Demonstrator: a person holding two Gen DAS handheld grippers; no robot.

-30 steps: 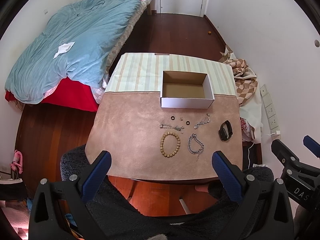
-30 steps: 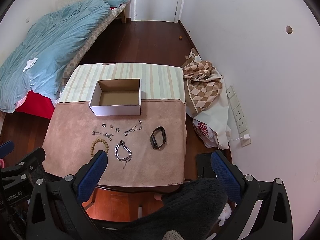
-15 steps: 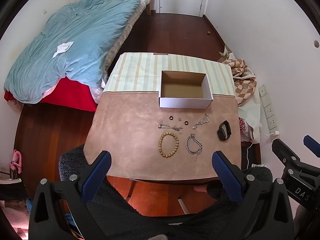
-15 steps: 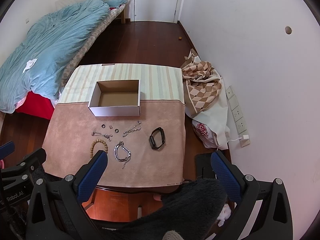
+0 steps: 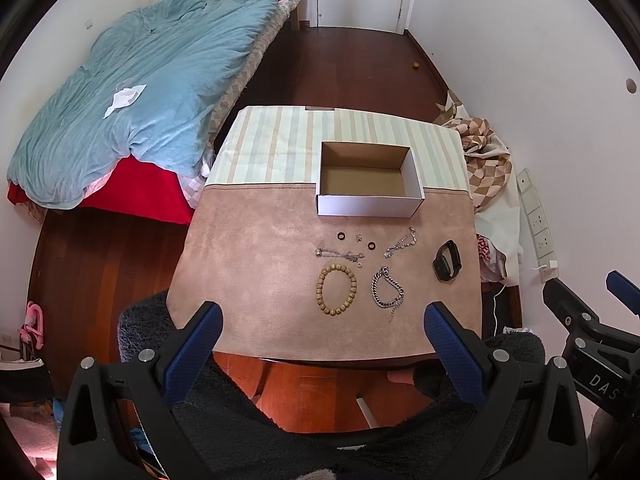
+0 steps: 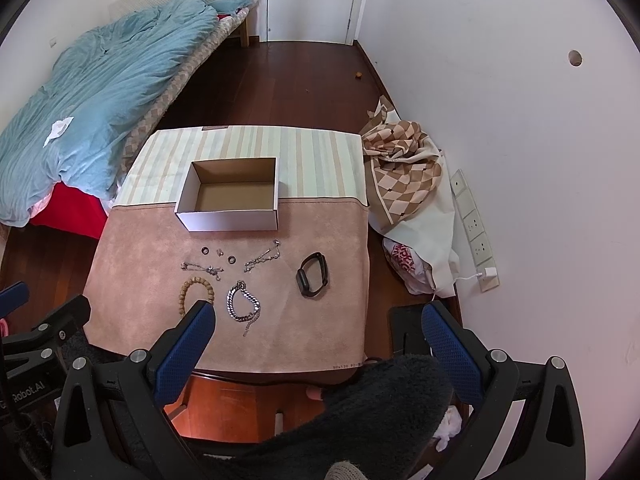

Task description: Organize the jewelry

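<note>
An open white cardboard box, empty, stands mid-table. In front of it lie a wooden bead bracelet, a thick silver chain bracelet, two thin silver chains, two small dark rings, a tiny silver piece and a black smart band. My left gripper is open and empty, high above the table's near edge. My right gripper is open and empty, above the near right corner.
The table carries a brown mat and a striped cloth. A bed with a blue duvet stands left. A checked cloth and bags lie by the right wall. Dark wood floor lies beyond.
Both views have shifted slightly; the table and jewelry sit a little higher in frame. Nothing on the table has moved and both grippers stay open.
</note>
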